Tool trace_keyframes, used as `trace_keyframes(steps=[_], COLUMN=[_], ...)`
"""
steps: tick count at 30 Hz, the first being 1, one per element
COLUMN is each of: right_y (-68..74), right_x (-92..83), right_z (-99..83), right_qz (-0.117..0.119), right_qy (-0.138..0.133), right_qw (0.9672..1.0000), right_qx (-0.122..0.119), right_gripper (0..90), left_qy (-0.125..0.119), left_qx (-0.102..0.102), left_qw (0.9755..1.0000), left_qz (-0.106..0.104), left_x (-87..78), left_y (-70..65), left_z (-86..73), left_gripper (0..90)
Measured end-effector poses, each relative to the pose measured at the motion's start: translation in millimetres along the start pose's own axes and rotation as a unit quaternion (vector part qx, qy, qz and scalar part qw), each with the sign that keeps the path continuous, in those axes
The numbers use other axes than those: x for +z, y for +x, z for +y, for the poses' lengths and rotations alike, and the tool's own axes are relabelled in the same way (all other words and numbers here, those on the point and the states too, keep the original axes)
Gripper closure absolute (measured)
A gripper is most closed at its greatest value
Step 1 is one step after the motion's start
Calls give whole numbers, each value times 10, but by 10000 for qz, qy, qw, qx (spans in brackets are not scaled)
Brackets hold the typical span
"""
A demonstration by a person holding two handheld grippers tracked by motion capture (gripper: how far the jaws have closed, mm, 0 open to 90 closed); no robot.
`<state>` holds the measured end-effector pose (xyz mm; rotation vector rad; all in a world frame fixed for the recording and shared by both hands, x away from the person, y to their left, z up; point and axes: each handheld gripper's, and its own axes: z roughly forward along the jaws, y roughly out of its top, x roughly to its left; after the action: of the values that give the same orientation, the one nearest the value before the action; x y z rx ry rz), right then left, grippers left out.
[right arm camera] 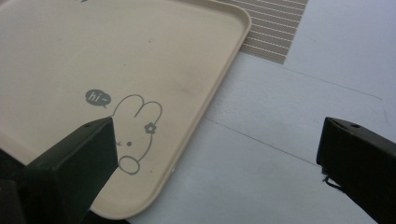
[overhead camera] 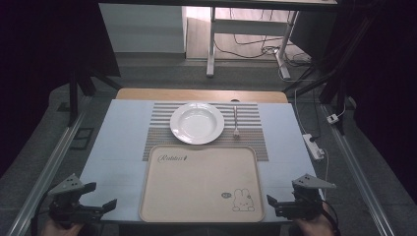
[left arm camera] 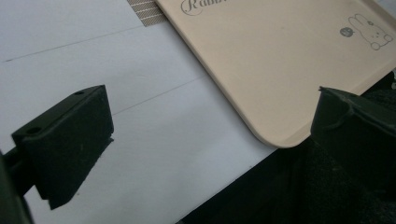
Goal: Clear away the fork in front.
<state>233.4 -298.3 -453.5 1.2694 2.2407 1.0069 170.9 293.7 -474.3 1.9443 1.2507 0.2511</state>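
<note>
With both the left gripper (overhead camera: 101, 203) and right gripper (overhead camera: 275, 205) wide open and empty beside the tray (overhead camera: 199, 214) at the table's (overhead camera: 118, 142) near edge, a careless one-sided grab could tip it off.

tray (overhead camera: 196, 187): 1 | plate (overhead camera: 196, 123): 1 | fork (overhead camera: 235, 120): 1 | placemat (overhead camera: 160, 140): 1

tray (left arm camera: 280, 56) cropped at frame edges, hands (overhead camera: 314, 228) cut off
</note>
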Motion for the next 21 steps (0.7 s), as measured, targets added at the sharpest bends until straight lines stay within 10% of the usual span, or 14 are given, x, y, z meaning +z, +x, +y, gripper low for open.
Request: trace_keyframes(steps=[21], right_y=[21], right_x=[17], right_z=[36], right_qz=[41], right_qy=[-97], right_qw=[9998], right_qx=[-178], right_gripper=[0], left_qy=[-4], left_qx=[-12], left_qw=[10000], left_qz=[63], left_x=[-4], left_y=[0], left_z=[-3], left_gripper=[0])
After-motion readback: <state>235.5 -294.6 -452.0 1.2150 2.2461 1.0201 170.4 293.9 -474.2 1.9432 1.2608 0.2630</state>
